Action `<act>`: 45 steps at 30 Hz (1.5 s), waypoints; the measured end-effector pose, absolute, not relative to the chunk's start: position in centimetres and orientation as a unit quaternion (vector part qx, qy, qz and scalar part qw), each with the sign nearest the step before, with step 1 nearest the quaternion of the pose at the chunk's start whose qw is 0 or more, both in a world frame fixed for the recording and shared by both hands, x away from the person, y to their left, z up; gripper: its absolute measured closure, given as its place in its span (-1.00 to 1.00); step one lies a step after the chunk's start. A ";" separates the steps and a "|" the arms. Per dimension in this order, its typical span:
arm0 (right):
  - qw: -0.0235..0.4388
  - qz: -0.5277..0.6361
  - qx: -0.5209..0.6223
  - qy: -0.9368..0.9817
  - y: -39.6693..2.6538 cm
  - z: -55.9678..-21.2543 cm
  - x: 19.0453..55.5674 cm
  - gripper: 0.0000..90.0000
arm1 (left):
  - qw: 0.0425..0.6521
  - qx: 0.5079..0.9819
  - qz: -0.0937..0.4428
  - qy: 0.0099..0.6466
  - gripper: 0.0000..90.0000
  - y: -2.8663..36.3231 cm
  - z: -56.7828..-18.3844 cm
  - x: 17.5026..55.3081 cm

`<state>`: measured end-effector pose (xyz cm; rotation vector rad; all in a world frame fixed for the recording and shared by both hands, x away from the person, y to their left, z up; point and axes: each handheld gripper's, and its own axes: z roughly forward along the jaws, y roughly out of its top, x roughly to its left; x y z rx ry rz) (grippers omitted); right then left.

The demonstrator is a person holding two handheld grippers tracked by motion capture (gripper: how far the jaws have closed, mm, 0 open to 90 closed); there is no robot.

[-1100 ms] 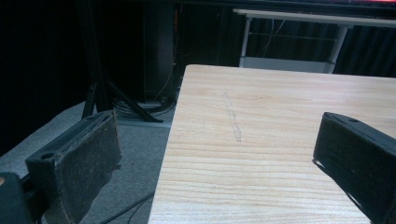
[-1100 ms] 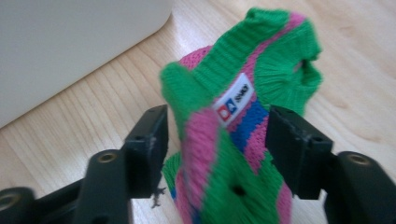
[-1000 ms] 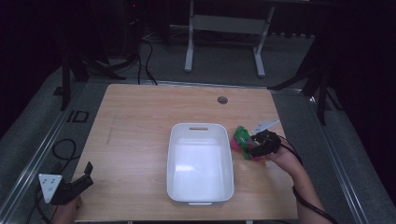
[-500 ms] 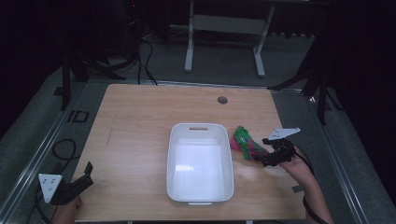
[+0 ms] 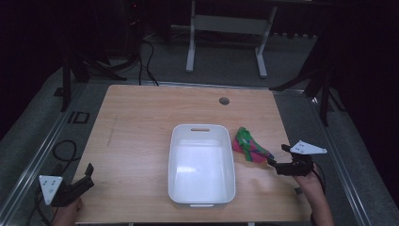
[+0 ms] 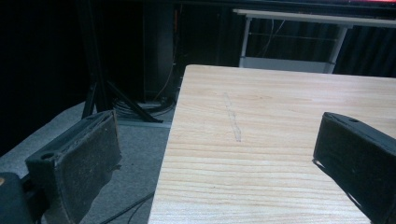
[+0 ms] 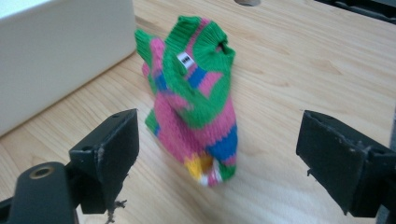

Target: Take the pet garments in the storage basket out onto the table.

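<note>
Your right gripper (image 5: 277,163), jaws just opened wide with nothing between the pads, sits just off the striped knitted sock (image 5: 251,146), which lies on the table (image 5: 141,117) beside the white tub (image 5: 201,162). Your left gripper (image 5: 84,176) rests at the table's near left corner, jaws apart and empty.

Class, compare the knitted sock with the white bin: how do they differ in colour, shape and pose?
The sock is striped green, pink and blue; the bin is plain white. The sock is soft and crumpled; the bin is rigid and rectangular. The sock lies in a heap; the bin stands upright and empty. Both rest on the table, side by side.
</note>
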<state>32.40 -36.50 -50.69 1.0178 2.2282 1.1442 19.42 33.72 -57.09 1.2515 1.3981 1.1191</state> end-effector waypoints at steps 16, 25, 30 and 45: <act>0.297 0.432 0.449 0.724 -38.8 -54.0 28.9 -0.71 | 0.459 0.509 0.456 0.568 -0.97 33.7 -57.1 19.4; 0.310 0.431 0.484 0.696 -39.5 -55.1 27.6 -0.71 | 0.458 0.510 0.455 0.568 -0.97 33.7 -57.1 19.4; 0.315 0.447 0.505 0.668 -40.1 -55.3 27.2 -0.71 | 0.459 0.509 0.456 0.568 -0.97 33.7 -57.1 19.4; 0.328 0.440 0.538 0.640 -40.7 -55.6 27.1 -0.70 | 0.461 0.507 0.457 0.568 -0.97 33.7 -57.1 19.4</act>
